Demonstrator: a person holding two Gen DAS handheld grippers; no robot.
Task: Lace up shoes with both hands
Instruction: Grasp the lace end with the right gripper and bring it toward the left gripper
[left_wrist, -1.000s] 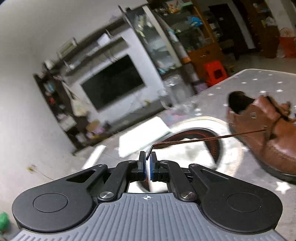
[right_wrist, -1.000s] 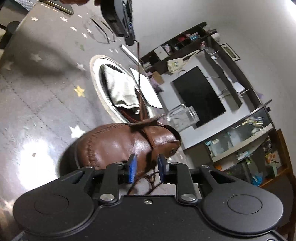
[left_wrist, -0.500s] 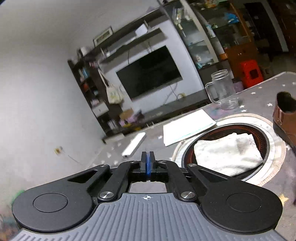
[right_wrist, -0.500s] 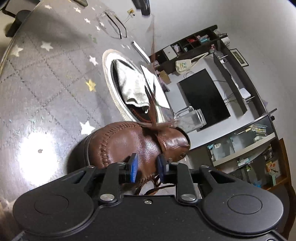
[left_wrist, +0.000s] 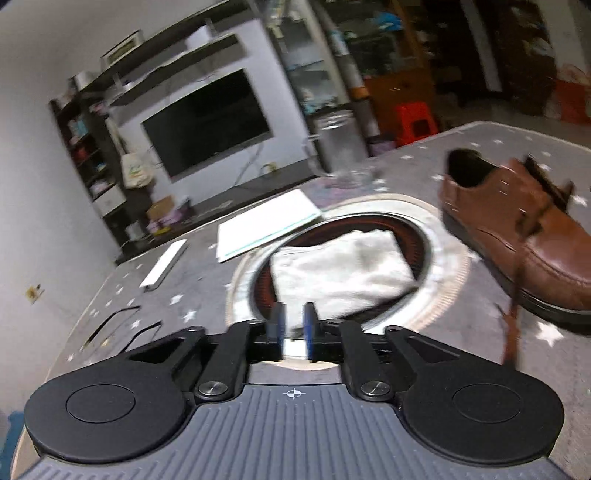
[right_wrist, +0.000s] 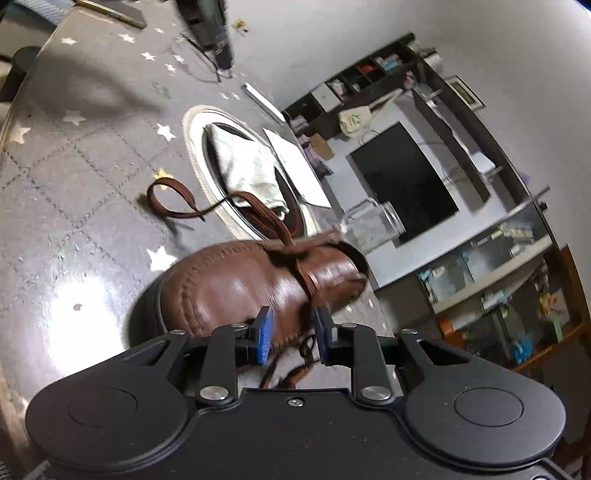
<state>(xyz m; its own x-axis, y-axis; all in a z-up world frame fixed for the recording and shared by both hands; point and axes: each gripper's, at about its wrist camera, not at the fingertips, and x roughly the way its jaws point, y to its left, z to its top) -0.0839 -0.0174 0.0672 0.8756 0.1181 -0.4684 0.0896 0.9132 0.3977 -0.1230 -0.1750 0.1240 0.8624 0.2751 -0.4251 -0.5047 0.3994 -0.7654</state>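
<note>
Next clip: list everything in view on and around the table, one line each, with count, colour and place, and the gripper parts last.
Leather shoe: one, brown, on the table near the right gripper.
Flat shoelace: one, brown, runs from the shoe and curls loose on the table.
Star-print table cover: one, grey.
Round recessed ring: one, pale rim, table middle.
Folded cloth: one, off-white, inside the ring.
Paper sheets: white, beyond the ring.
Glass mug: one, clear, far table edge.
Flat-screen television: one, black, on the wall.
Plastic stool: one, red, on the floor.
Left gripper: black, blue pads, jaws opening, nothing between.
Right gripper: black, blue pads apart, lace behind the gap, not gripped.
</note>
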